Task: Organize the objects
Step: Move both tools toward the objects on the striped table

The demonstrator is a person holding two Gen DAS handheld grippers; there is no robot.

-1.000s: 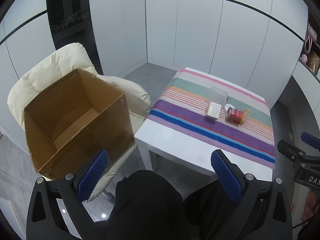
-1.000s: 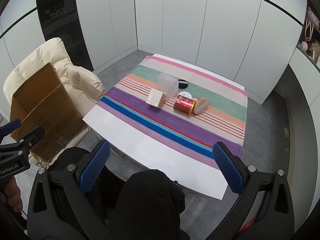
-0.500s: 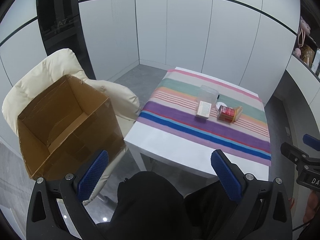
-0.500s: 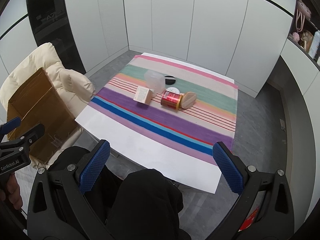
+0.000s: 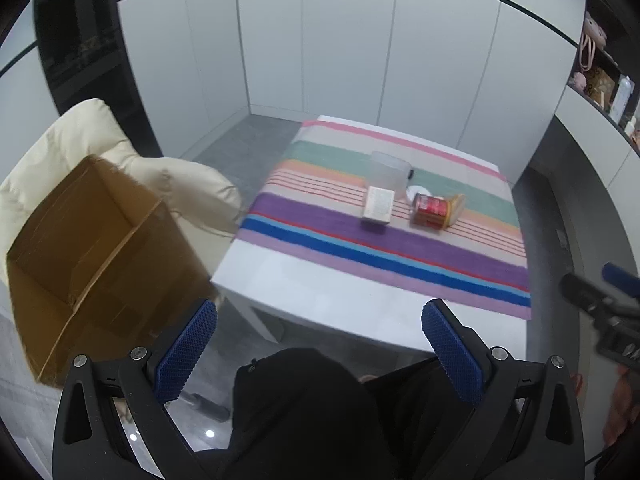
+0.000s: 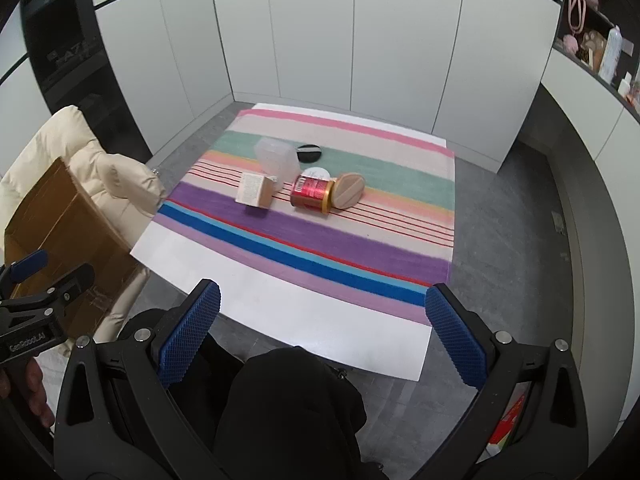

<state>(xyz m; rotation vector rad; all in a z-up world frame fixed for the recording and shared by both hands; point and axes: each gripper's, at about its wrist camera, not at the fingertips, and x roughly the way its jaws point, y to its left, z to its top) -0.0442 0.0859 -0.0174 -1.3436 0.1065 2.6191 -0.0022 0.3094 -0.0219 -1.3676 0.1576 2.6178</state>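
On the striped cloth of the white table [image 6: 280,312] lie a small white-and-tan box [image 6: 256,191], a red can [image 6: 311,192] on its side with a tan lid [image 6: 349,191] leaning against it, a clear plastic tub [image 6: 277,158], a white disc [image 6: 315,172] and a black round pad [image 6: 309,151]. The left wrist view shows the same box [image 5: 377,204], can [image 5: 431,209] and tub [image 5: 389,169]. An open cardboard box [image 5: 92,256] rests on a cream armchair [image 5: 176,184]. My left gripper [image 5: 320,352] and right gripper [image 6: 322,336] both hang open and empty, well short of the table.
A person's dark-clothed legs [image 6: 288,412] fill the space below both grippers. White cabinet walls ring the room; a shelf [image 6: 596,52] with bottles and bags sits at the right. Grey floor [image 6: 516,240] lies right of the table.
Both grippers have pulled back and risen, so the table and its objects look smaller and farther. The cardboard box has slid toward the left edge. Nothing was grasped.
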